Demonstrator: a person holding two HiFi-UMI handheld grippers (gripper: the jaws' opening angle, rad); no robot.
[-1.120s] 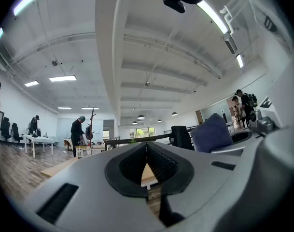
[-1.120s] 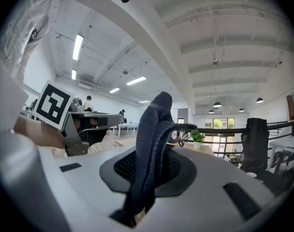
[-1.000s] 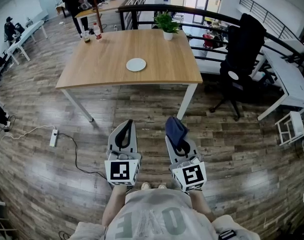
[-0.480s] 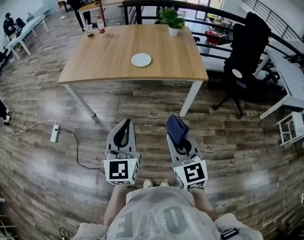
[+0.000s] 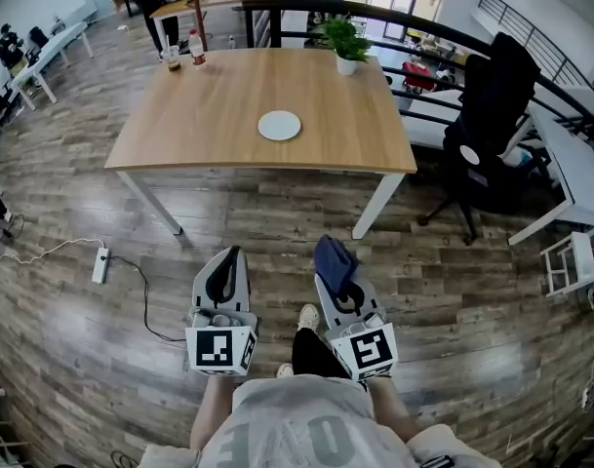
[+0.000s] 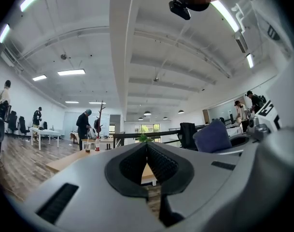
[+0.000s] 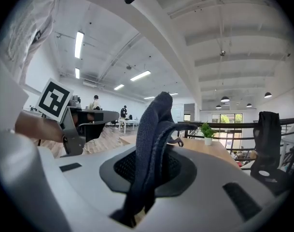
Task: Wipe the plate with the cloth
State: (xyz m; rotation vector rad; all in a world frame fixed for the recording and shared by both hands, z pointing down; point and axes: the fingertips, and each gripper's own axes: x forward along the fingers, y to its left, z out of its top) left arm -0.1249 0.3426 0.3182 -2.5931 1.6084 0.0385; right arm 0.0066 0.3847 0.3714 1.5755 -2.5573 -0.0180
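Dark-blue cloth (image 5: 333, 259) pinched lengthwise in right claw (image 5: 340, 283), free end toward the plate (image 5: 279, 125) (left claw (image 5: 226, 266) closed, empty)

plate (image 5: 279, 125) lies on the table (image 5: 204, 115), central; plant (image 5: 346, 39) behind right, bottle (image 5: 196, 47) behind left.

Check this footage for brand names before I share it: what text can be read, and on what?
"O", upside down, beside cut-off letters, on the person's shirt.
Marker cubes: square patterns only, no words.
Bottle label: too small to read.
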